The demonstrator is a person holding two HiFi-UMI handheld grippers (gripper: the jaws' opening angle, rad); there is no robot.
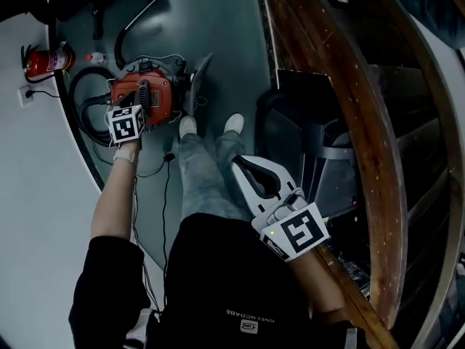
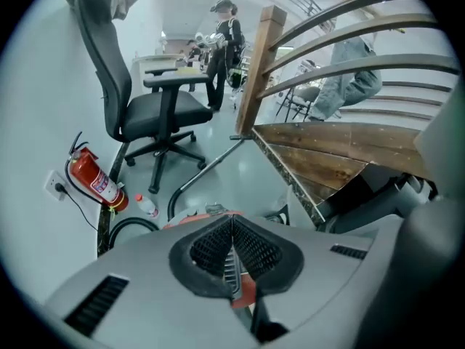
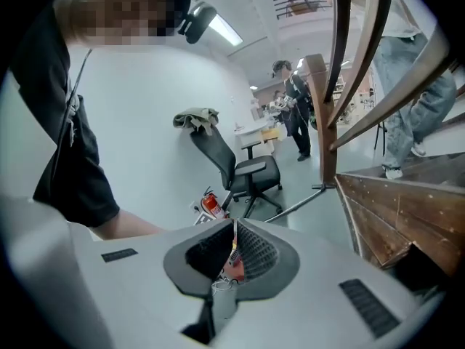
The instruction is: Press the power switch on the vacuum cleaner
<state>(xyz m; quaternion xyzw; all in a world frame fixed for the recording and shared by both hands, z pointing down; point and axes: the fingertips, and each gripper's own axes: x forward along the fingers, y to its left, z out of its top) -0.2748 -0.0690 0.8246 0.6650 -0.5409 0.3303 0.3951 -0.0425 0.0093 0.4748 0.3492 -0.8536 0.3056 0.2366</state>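
The red and black vacuum cleaner stands on the grey floor by the wall. My left gripper reaches down onto its top, jaws shut, its marker cube just below the body. In the left gripper view the shut jaws meet in a line, and the red housing shows right behind them; the switch itself is hidden. My right gripper hangs shut over my legs, well away from the vacuum. Between its closed jaws a bit of the red vacuum shows far below.
A fire extinguisher and wall socket sit left of the vacuum, with the black hose coiled on the floor. A metal wand runs toward an office chair. Wooden stairs rise on the right. A person stands far back.
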